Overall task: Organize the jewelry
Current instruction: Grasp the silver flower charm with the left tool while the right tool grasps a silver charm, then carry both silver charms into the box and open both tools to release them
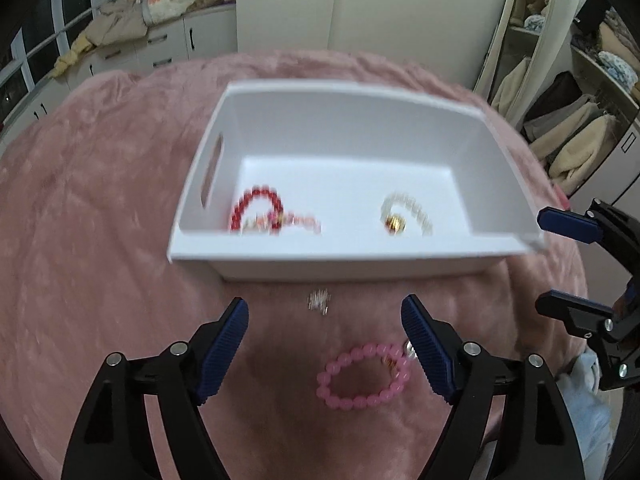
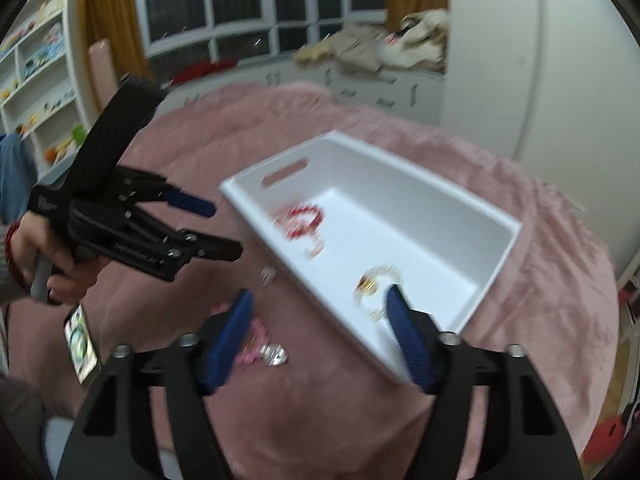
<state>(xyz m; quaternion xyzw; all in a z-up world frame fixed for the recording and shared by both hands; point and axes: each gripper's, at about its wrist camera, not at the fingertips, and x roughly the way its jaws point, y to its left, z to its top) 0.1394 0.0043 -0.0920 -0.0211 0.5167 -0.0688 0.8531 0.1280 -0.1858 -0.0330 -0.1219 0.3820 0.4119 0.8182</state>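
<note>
A white box point(image 1: 400, 258) stands on a pink blanket point(image 1: 100, 220). Inside lie a red bead bracelet point(image 1: 256, 208) and a clear bead bracelet with a gold charm point(image 1: 406, 214). A pink bead bracelet point(image 1: 362, 376) lies on the blanket between my open, empty left gripper's point(image 1: 325, 320) fingers. A small silver piece point(image 1: 319, 301) lies just in front of the box. My right gripper point(image 2: 318, 312) is open and empty at the box's near corner point(image 2: 400, 372); it shows at the right edge of the left wrist view point(image 1: 568, 260). The left gripper point(image 2: 224, 228) appears in the right wrist view.
The blanket point(image 2: 540, 280) covers a round surface. White cabinets with piled clothes point(image 1: 120, 28) stand behind. Shelves with clothing point(image 1: 580, 128) are at the right. A phone point(image 2: 82, 346) lies near the left hand.
</note>
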